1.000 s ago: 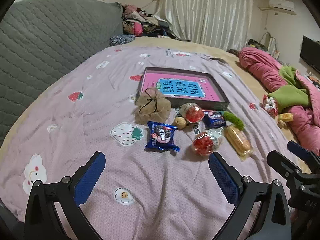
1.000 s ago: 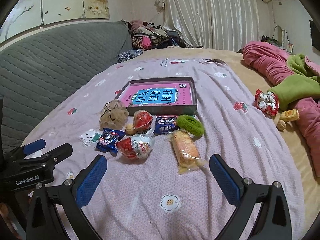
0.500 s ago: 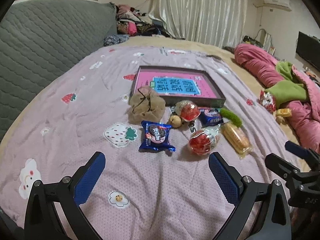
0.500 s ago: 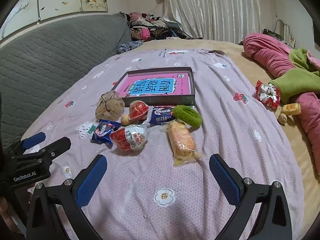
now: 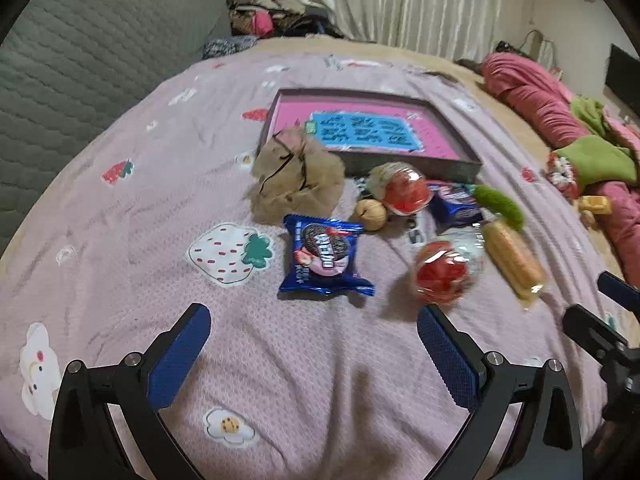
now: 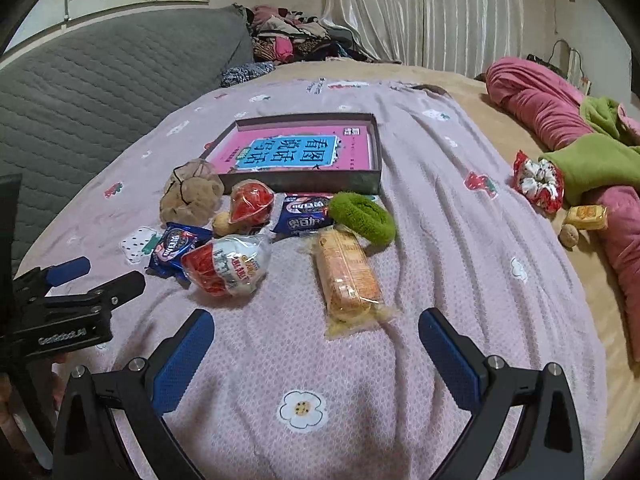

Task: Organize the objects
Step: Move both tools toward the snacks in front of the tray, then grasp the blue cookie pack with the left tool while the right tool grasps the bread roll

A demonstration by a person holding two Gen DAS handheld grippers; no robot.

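Left gripper (image 5: 314, 344) points forward, its blue-padded jaws spread wide and empty. Right gripper (image 6: 316, 346) sits alongside it, equally wide and empty.

Shallow box (image 6: 300, 178) with pink-and-blue printed base lies open on the bedspread; snack packets (image 6: 344, 276), green hair tie (image 6: 362, 216) and beige scrunchie (image 6: 191, 196) cluster along its near wall.

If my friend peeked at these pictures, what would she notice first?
Probably the heap of snacks in the middle of the pink blanket: a blue cookie packet, shiny red sweets in clear wrap and a long orange biscuit pack. Just behind them lies a flat box with a bright pink and blue book inside. A fuzzy green hair tie sits at the box's near right corner.
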